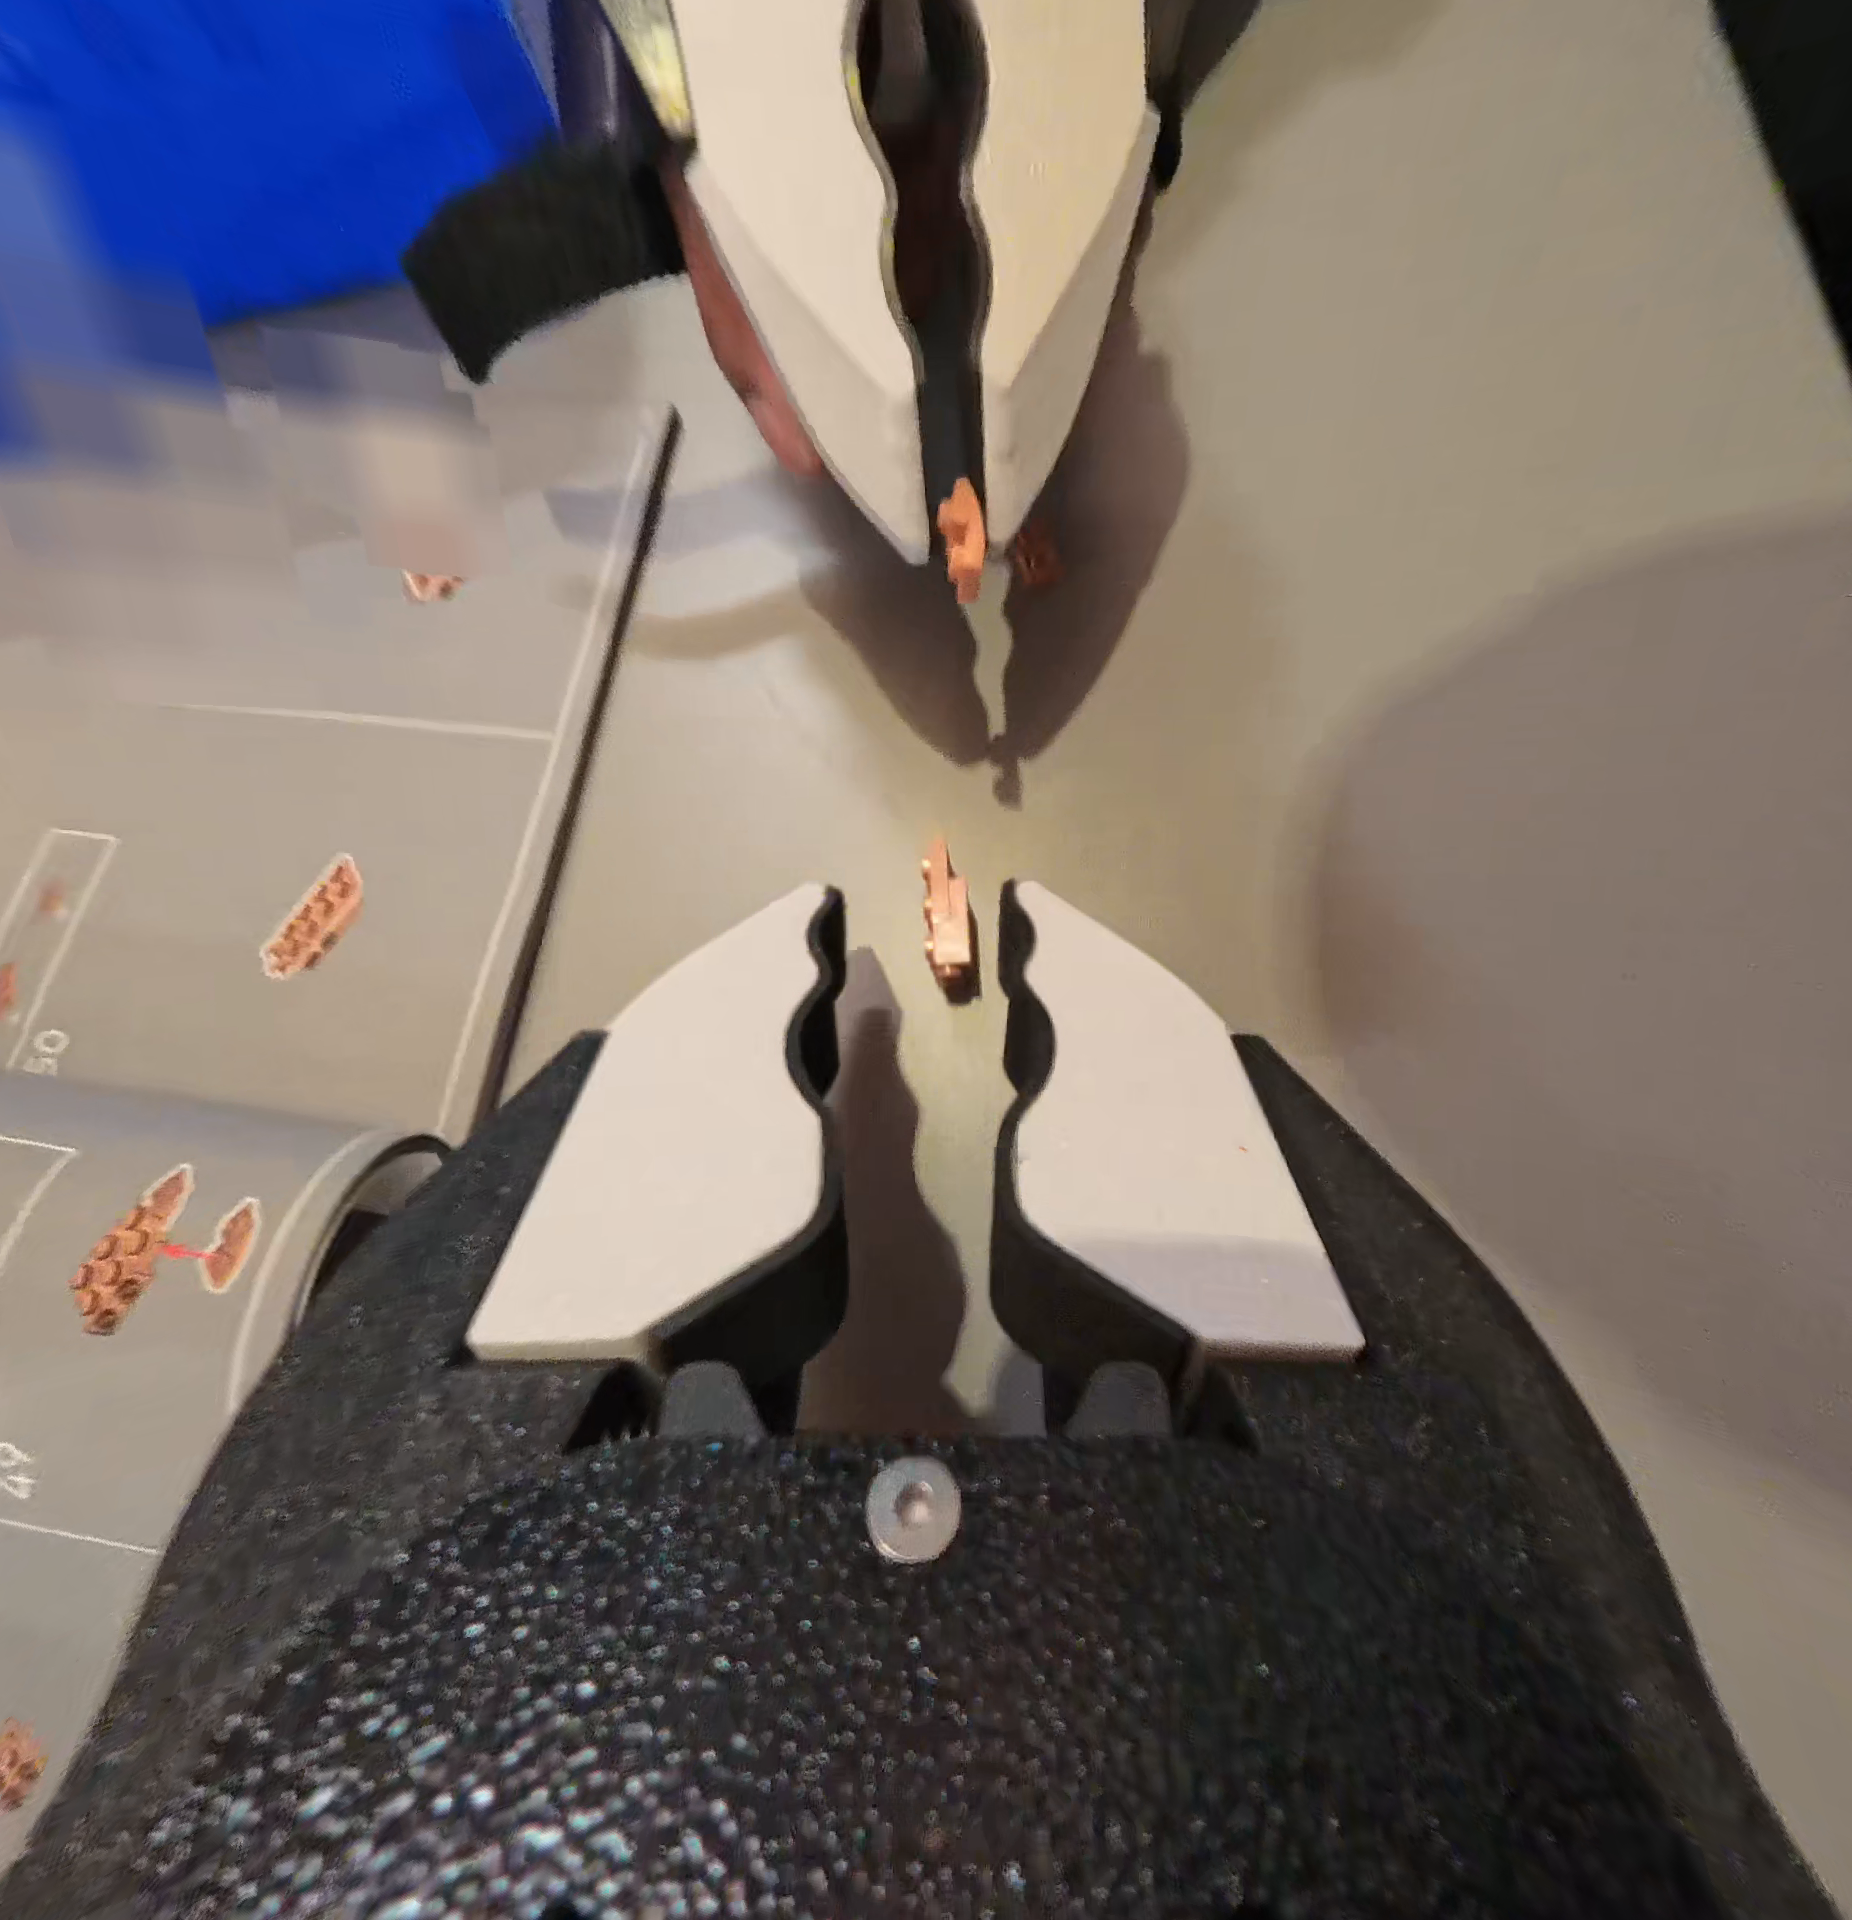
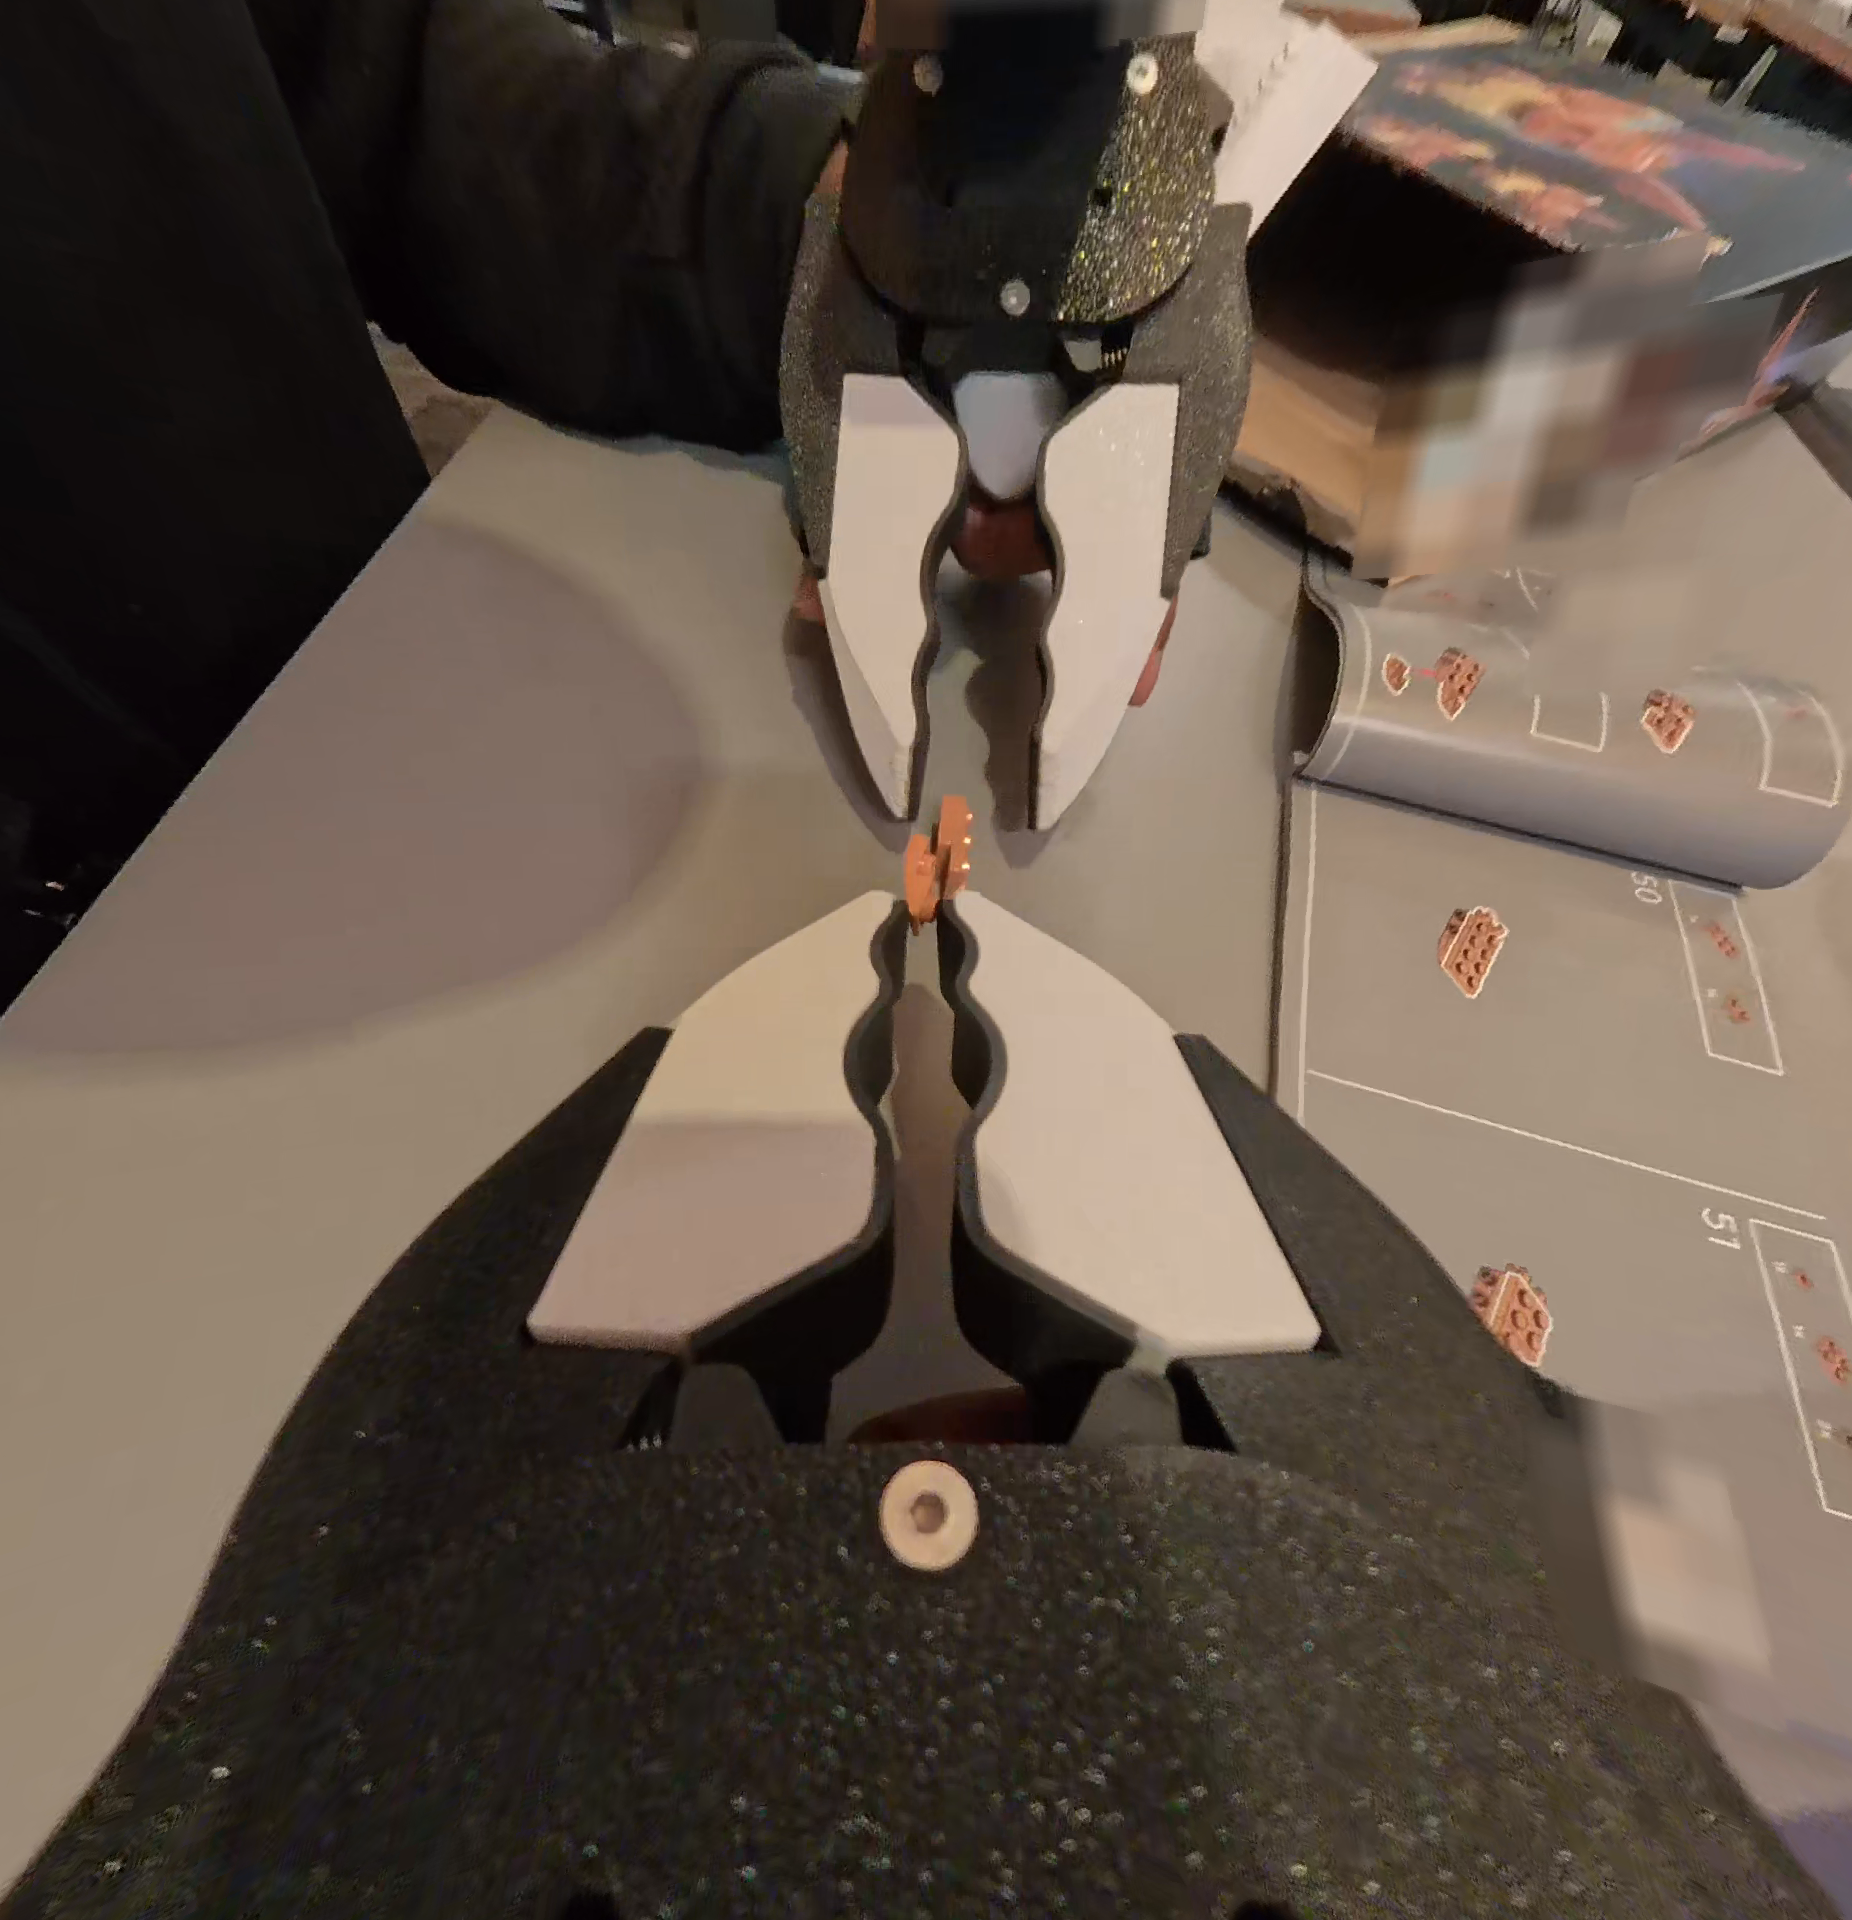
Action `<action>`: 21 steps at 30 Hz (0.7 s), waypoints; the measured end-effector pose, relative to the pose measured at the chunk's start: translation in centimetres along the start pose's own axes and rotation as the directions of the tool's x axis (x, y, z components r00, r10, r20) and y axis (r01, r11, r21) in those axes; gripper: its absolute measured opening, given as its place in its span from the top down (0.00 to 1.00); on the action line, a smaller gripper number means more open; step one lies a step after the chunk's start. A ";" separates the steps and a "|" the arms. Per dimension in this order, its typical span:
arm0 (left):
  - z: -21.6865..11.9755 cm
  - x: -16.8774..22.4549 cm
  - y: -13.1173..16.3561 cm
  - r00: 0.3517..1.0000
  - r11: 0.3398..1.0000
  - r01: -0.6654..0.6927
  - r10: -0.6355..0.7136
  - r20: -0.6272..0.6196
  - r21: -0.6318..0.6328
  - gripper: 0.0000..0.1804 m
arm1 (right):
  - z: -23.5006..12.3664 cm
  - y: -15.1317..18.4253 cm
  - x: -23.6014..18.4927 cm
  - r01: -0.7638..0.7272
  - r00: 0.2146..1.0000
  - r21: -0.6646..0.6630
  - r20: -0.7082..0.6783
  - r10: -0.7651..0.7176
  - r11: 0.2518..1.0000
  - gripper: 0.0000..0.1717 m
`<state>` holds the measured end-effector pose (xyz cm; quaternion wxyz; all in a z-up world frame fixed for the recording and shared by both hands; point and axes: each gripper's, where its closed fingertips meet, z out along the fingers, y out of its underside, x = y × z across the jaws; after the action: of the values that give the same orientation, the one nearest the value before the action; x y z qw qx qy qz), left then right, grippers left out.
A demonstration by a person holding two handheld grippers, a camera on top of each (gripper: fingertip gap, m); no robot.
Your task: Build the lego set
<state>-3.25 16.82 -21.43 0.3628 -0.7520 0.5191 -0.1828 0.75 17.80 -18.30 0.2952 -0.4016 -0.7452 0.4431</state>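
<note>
Your right gripper point(image 2: 927, 914) pinches an orange brick plate point(image 2: 924, 878), while your left gripper point(image 1: 922, 904) is spread, its fingers not touching a second plate point(image 1: 948, 925) between them.

Orange brick pieces point(image 2: 927, 883), grey table point(image 2: 486, 831), grey booklet point(image 2: 1524, 1039) printed with brown bricks.
</note>
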 end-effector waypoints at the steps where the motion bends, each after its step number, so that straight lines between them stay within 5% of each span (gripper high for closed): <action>1: 0.2 0.1 0.4 1.000 1.000 -0.007 0.007 0.000 -0.030 0.86 | 0.1 0.2 0.0 -0.006 1.000 -0.017 0.004 0.006 1.000 0.97; 7: 1.2 0.9 0.8 0.999 0.999 0.005 -0.008 -0.045 -0.052 0.95 | 0.7 1.2 -0.1 -0.028 1.000 -0.100 0.003 0.028 0.995 0.97; 16: 0.2 0.9 -2.6 0.934 0.934 0.326 -0.294 -0.205 0.144 0.96 | 1.0 1.0 -0.6 -0.185 0.978 -0.117 0.080 0.195 0.976 0.97; 21: 0.1 0.7 -2.8 0.909 0.907 0.391 -0.353 -0.224 0.155 0.96 | 1.1 0.7 -0.6 -0.226 0.967 -0.105 0.095 0.236 0.968 0.97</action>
<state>-1.14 16.79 -19.51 0.3422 -0.7768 0.3774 -0.3701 0.41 17.02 -19.46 0.1820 -0.4748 -0.7277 0.4603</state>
